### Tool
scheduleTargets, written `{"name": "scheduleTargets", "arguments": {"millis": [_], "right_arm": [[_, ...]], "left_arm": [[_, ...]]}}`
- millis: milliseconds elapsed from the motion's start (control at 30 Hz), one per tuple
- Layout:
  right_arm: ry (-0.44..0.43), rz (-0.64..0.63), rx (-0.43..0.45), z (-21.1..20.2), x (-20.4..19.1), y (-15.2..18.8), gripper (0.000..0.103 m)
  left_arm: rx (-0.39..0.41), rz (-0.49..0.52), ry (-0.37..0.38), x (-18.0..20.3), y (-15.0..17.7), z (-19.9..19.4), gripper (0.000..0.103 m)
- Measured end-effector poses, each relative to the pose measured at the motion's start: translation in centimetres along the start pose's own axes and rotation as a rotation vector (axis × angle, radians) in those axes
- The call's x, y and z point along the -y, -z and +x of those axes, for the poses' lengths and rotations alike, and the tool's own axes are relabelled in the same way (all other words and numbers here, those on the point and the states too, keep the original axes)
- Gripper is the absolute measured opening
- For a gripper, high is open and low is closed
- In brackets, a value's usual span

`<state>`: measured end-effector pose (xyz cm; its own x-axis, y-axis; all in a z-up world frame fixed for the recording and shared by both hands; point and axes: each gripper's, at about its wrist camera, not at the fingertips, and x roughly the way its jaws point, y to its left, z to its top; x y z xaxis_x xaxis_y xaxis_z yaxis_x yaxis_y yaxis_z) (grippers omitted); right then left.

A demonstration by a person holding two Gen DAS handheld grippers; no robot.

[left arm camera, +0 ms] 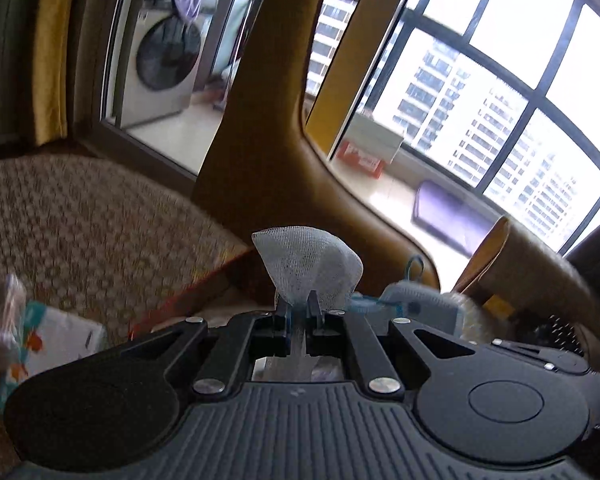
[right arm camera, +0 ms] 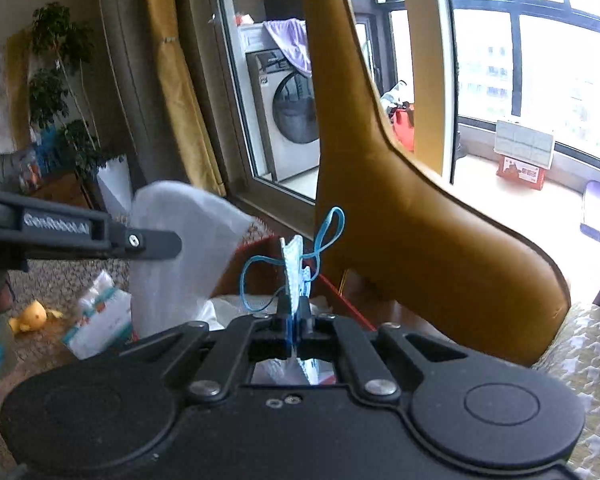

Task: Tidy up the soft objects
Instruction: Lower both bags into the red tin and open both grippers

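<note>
My left gripper (left arm camera: pixel 299 305) is shut on a white mesh cloth (left arm camera: pixel 308 262) that fans out above its tips. The same cloth shows in the right wrist view (right arm camera: pixel 180 240), at left beside the left gripper's arm (right arm camera: pixel 80 232). My right gripper (right arm camera: pixel 294 309) is shut on a thin light-blue fabric piece with blue string loops (right arm camera: pixel 296 264), held upright. That blue piece and its string also show in the left wrist view (left arm camera: pixel 404 300), just right of the mesh cloth. Both grippers are held up in front of a tan leather chair (right arm camera: pixel 420 220).
A red-rimmed box with white plastic (right arm camera: pixel 332 292) sits below the grippers. A tissue pack (right arm camera: pixel 100 316) and a yellow plush toy (right arm camera: pixel 32 316) lie on the woven carpet (left arm camera: pixel 80 220). A washing machine (right arm camera: pixel 288 120) stands behind the glass door; boxes (right arm camera: pixel 520 160) sit by the window.
</note>
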<state>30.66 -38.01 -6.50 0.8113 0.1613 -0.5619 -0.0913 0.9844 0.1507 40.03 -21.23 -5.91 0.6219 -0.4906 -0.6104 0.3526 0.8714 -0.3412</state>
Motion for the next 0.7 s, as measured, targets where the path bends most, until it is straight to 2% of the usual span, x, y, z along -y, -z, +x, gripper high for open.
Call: {"name": "scheduleTargets", "arguments": {"millis": [267, 600, 700], "right_arm": [[-0.036, -0.051, -0.034, 1.5, -1.7, 0.7, 0.002], [-0.088, -0.071, -0.098, 2.2, -2.5, 1.6, 0.003], [-0.097, -0.063, -0.104, 2.1, -2.5, 1.6, 0.007]], "left_arm": [[-0.080, -0.010, -0.033, -1.2, 1.3, 2.1, 0.006], [-0.128, 0.024, -0.100, -1.7, 2.5, 2.6, 0.006], [-0.129, 0.028, -0.109, -1.8, 2.8, 2.5, 0.008]]}}
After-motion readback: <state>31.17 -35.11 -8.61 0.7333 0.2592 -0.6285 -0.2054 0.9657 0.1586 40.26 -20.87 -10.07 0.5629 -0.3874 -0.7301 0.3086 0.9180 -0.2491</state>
